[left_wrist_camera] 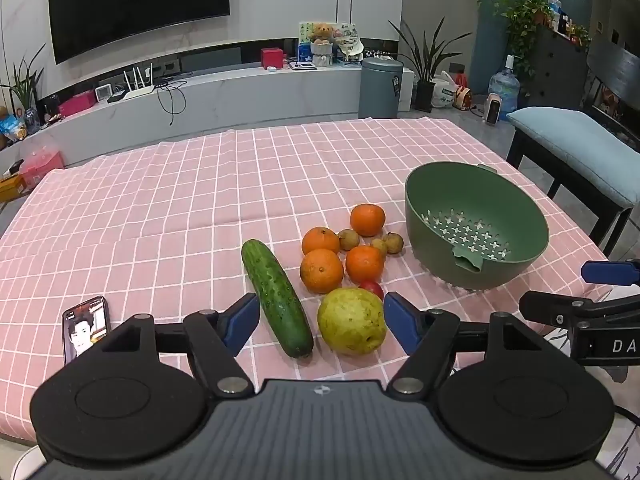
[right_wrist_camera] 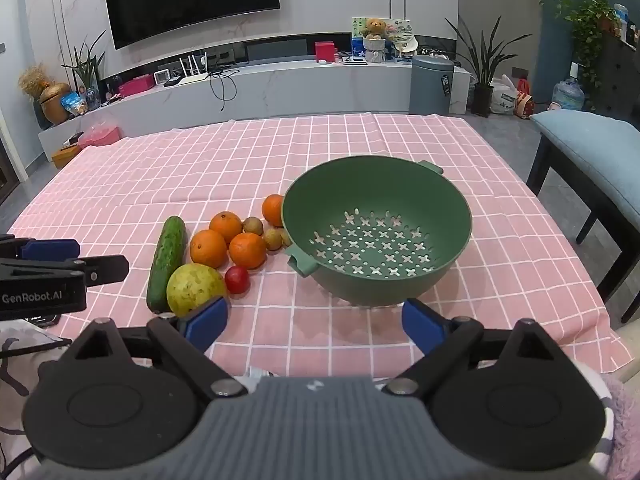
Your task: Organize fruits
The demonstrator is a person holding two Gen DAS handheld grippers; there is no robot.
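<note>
Room: a white panelled wall is seen beyond the bench, with a large dark television [right_wrist_camera: 192, 0] mounted on it. Below it a long pale media shelf [right_wrist_camera: 260, 88] is run along the wall, carrying a router, a red box and a teddy bear [right_wrist_camera: 375, 26]. A grey bin [right_wrist_camera: 432, 84] and a potted plant [right_wrist_camera: 484, 64] are placed on the floor at the shelf's right end; a cushioned seat [right_wrist_camera: 592, 148] is set off the bench's right edge.

Bench [right_wrist_camera: 360, 140]: covered by a pink cloth with a white grid, bare over its far half.

Green colander [right_wrist_camera: 376, 232]: stood toward the near right of the bench, empty, with cross-shaped holes in its floor.

Cucumber [left_wrist_camera: 276, 300]: laid lengthwise, leftmost of the produce near the middle of the near edge.

Yellow-green pear [left_wrist_camera: 352, 320]: set just right of the cucumber's near end.

Four oranges [left_wrist_camera: 322, 270]: clustered between cucumber and colander, all on the cloth.

Small red fruit [right_wrist_camera: 237, 279] and small brown fruits [left_wrist_camera: 349, 239]: tucked among the oranges.

Phone [left_wrist_camera: 86, 328]: laid at the near left, screen lit.

Left tongs [left_wrist_camera: 320, 322]: held apart, nothing gripped, above the cucumber and pear.

Right tongs [right_wrist_camera: 316, 326]: held apart, nothing gripped, before the colander.
</note>
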